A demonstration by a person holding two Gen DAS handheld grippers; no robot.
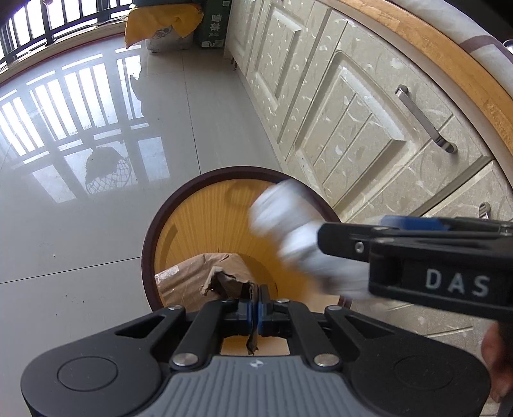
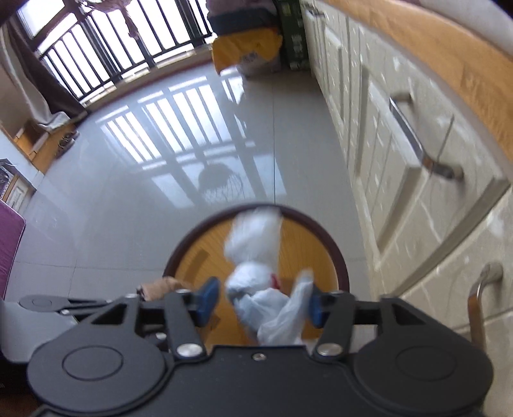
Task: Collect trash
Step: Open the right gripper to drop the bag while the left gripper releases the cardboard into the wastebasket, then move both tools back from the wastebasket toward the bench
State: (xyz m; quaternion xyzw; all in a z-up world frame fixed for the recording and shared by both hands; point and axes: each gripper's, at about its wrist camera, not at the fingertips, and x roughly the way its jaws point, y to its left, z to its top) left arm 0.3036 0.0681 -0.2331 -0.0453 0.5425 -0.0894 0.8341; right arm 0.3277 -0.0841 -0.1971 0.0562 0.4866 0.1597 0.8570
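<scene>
A round wooden bin with a dark brown rim stands on the floor below both grippers; it also shows in the right wrist view. My left gripper is shut on a torn piece of brown cardboard over the bin. My right gripper is open over the bin, and a blurred white plastic bag lies between its blue pads. In the left wrist view the right gripper comes in from the right with the white bag at its tip.
Cream cabinet doors with metal handles and a wooden counter edge run along the right. The glossy tiled floor stretches left to a barred window. A yellow sack and green box stand at the far end.
</scene>
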